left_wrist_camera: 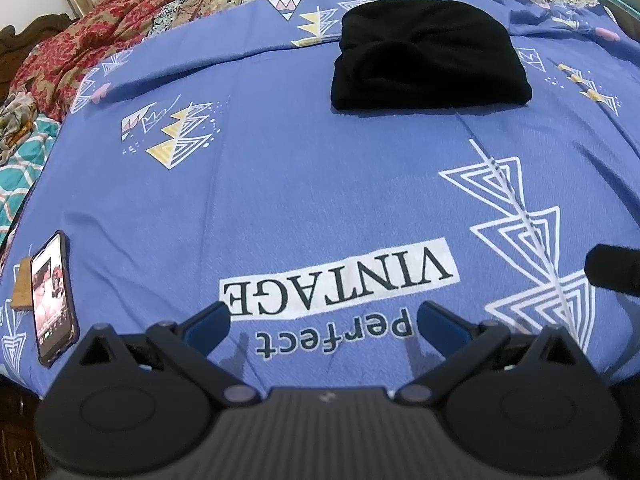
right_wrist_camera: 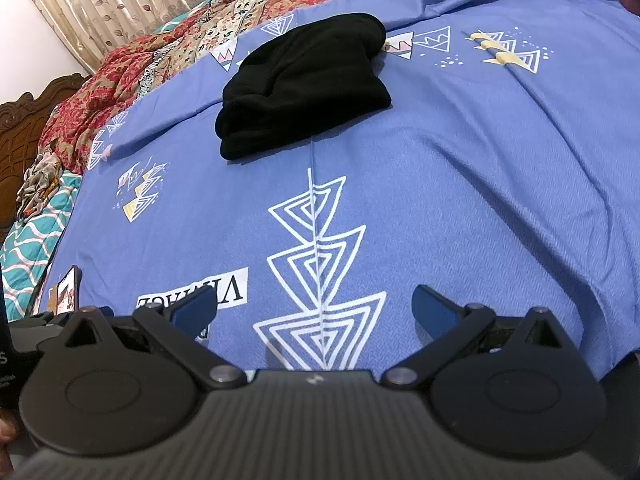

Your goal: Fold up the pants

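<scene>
Both tongs are spread wide and hold nothing — the left tongs [left_wrist_camera: 323,318] and the right tongs [right_wrist_camera: 316,308] hang low over the near part of the blue sheet [left_wrist_camera: 320,184], side by side. The pants [left_wrist_camera: 430,54] are black and sit far up the bed, well apart from both tongs. They look like a small thick bundle with rounded folds at the near edge, so I think the folding is mostly done, or maybe all done. It is hard to tell if the bundle is neat, because the black cloth hides its edges. If one more fold is needed, the tongs must reach far forward, pinch a near edge of the pants, and lift it over. If not, the job is just to stay back. The sheet has big words on it, seen upside down — "VINTAGE" [left_wrist_camera: 340,276] in a white box and "perfect" [left_wrist_camera: 334,336] under it. White triangle shapes [right_wrist_camera: 320,264] run up the sheet too. A phone [left_wrist_camera: 54,296] lies at the left edge with its screen lit, but its picture is too small to read.
</scene>
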